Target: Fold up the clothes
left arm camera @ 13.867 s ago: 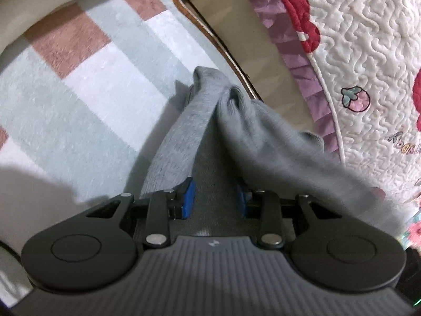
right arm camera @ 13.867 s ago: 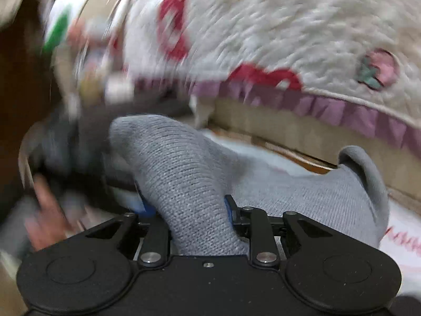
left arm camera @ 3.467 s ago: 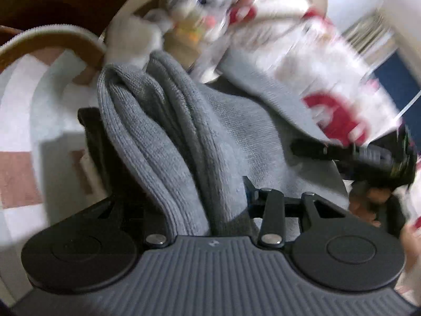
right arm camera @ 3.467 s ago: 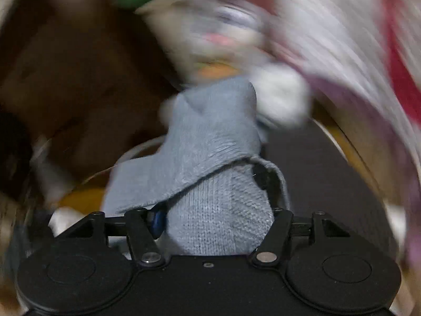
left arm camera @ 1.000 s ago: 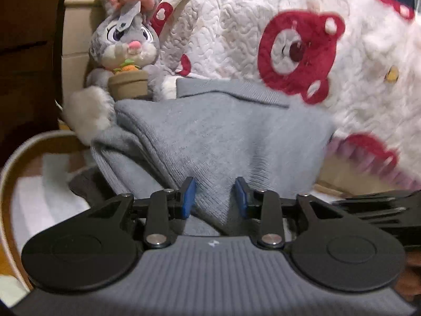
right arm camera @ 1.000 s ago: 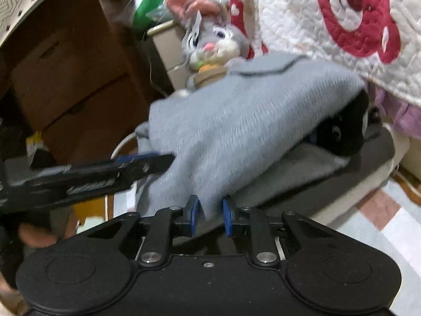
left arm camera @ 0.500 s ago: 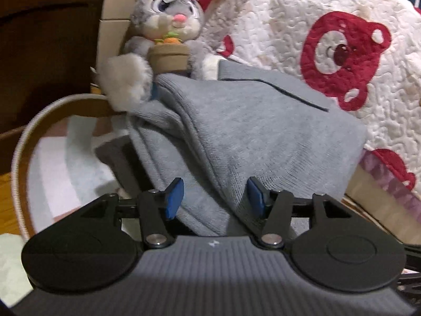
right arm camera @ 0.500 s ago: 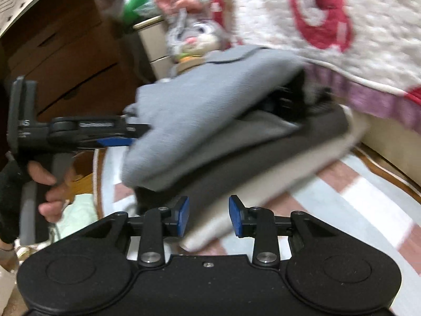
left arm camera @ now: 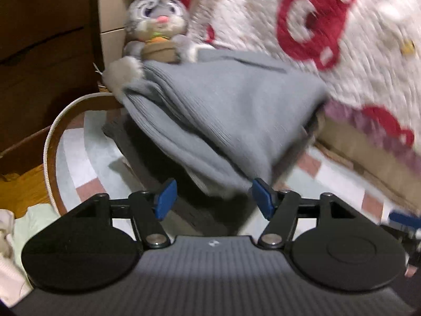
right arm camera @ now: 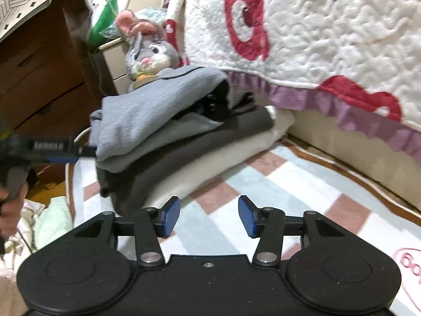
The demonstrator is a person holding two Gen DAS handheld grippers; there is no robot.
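A folded grey knit garment (left arm camera: 223,110) lies on top of a stack, over a dark grey garment (right arm camera: 184,152) and a cream one (right arm camera: 226,155). My left gripper (left arm camera: 213,198) sits at the near corner of the grey garment. Its jaws are opening; the corner hangs between the blue pads (left arm camera: 164,198) without being pressed. From the right wrist view, the left gripper (right arm camera: 84,152) shows side-on at the stack's left edge, held by a hand (right arm camera: 10,202). My right gripper (right arm camera: 208,220) is back from the stack over the rug, its jaws opening with nothing between them.
The stack rests on a checked rug (right arm camera: 289,184) beside a bed with a quilted bedspread (right arm camera: 329,39). A plush rabbit (right arm camera: 147,50) sits behind the stack, with wooden drawers (right arm camera: 39,79) to the left. Pale clothes (right arm camera: 47,223) lie on the floor at the left.
Both grippers have let go of the grey garment and spread their jaws. Both have drawn back from the stack, the right one farther. The garment now rests on the stack.
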